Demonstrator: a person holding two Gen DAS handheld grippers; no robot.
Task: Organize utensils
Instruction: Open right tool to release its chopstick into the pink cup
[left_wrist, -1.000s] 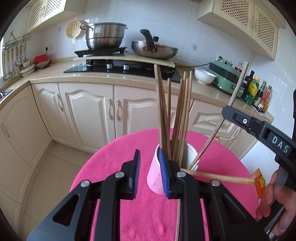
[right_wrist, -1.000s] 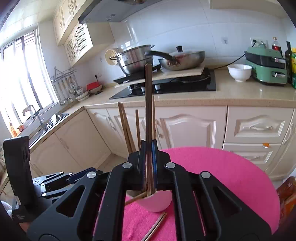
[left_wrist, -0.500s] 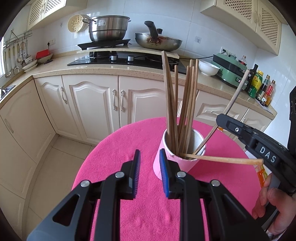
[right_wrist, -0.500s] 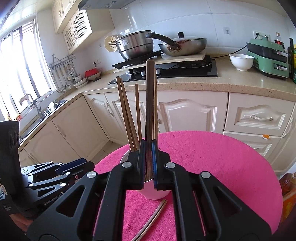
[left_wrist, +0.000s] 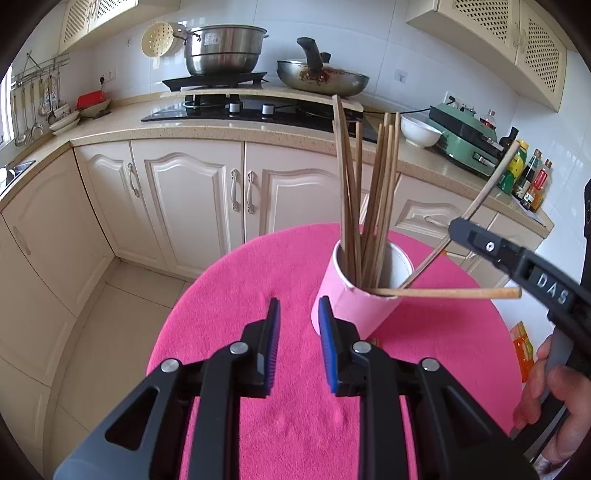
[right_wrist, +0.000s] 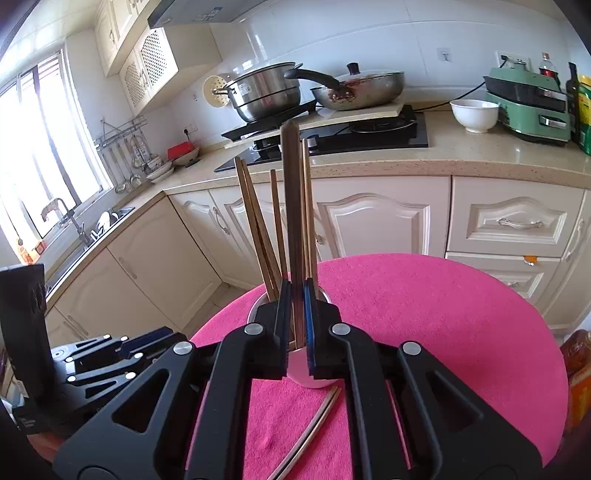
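My right tool (right_wrist: 295, 325) is clenched on a chopstick (right_wrist: 291, 206), tip angled into the pink cup (left_wrist: 354, 302) near the bench's (left_wrist: 258, 280) far edge, so it drops among the others. My left tool (left_wrist: 297, 332) hangs released beside the cup.

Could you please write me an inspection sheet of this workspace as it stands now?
Surface: round table under a pink towel cloth.
Job's things: pink-and-white cup holding upright brown wooden chopsticks; one pale chopstick lies across its rim; more chopsticks lie on the cloth.
Clutter: orange packet at the table edge.
Grippers: left gripper open, empty; right gripper shut on a dark wooden chopstick.
Cables: black cord to the green appliance.
Surroundings: steel pot, wok, white bowl.
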